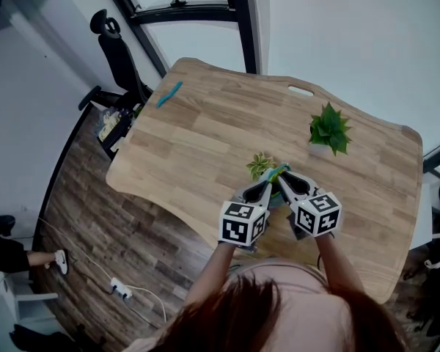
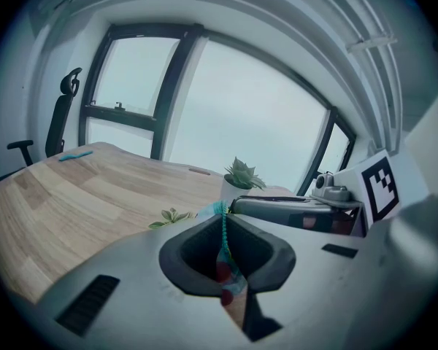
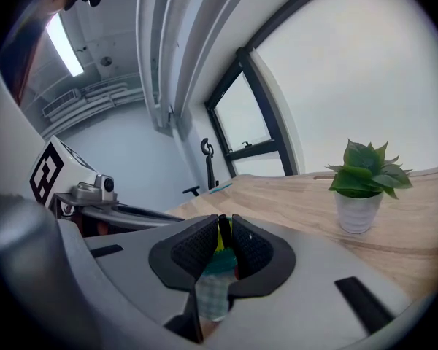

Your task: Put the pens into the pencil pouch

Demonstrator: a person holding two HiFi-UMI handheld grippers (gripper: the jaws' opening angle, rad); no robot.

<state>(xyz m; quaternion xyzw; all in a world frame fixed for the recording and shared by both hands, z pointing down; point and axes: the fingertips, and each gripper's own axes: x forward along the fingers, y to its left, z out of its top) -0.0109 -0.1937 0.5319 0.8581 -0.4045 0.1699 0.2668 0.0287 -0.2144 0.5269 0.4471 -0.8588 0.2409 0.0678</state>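
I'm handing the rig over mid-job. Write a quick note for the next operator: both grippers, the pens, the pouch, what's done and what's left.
Left hand-held gripper: shut on the zip edge of the teal checked fabric pencil pouch.
Right hand-held gripper: shut on a thin yellow pen, right at the pouch.
A teal pen lies at the far left corner of the wooden table.
Done: pouch and yellow pen gripped; the pouch's contents can't be seen.
Left: probably feed the yellow pen in, then fetch the teal one.

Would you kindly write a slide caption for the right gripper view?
Right gripper clamps a yellow pen over the pouch; potted plant on the wooden table.
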